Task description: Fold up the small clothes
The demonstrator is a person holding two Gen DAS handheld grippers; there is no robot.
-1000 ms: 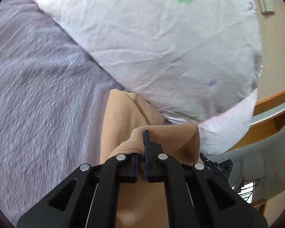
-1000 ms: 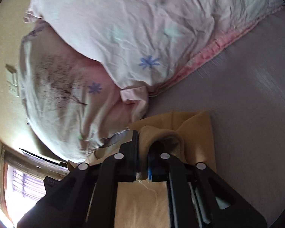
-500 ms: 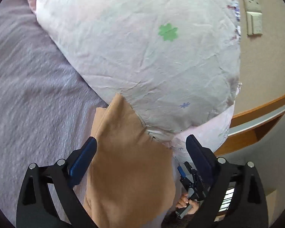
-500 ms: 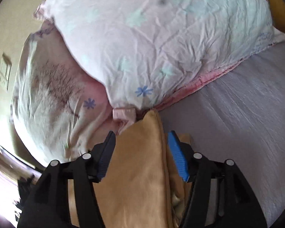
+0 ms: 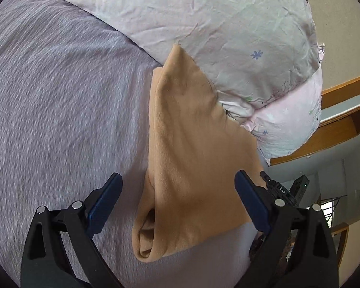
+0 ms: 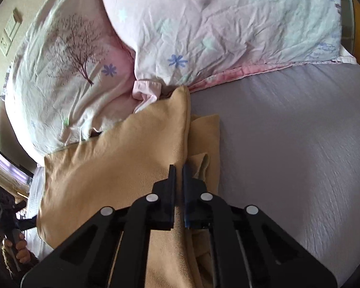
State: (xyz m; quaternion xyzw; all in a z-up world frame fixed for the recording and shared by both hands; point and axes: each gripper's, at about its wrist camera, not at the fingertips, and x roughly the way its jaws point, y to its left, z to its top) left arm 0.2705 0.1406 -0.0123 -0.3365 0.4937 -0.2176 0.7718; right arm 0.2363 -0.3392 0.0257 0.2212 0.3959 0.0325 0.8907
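Left gripper (image 5: 177, 196) is sitting spread wide, holding nothing, straddling the tan garment (image 5: 192, 144); a second ago it was clamped on a fold. Right gripper (image 6: 179, 175) is showing fingers nearly together with a thin gap, no cloth between the tips; half a second ago it was apart. Garment is lying folded on the grey bedsheet (image 5: 60, 96), its point touching the floral pillow (image 5: 204, 24). Only legible text: "DAS" on the black device (image 5: 282, 189), partly cut off.

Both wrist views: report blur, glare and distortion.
Left wrist view: grey bedsheet smeared by motion blur, tan garment fairly sharp, fisheye bends the wooden ledge. Right wrist view: window at lower left overexposed, pillows softly blurred.
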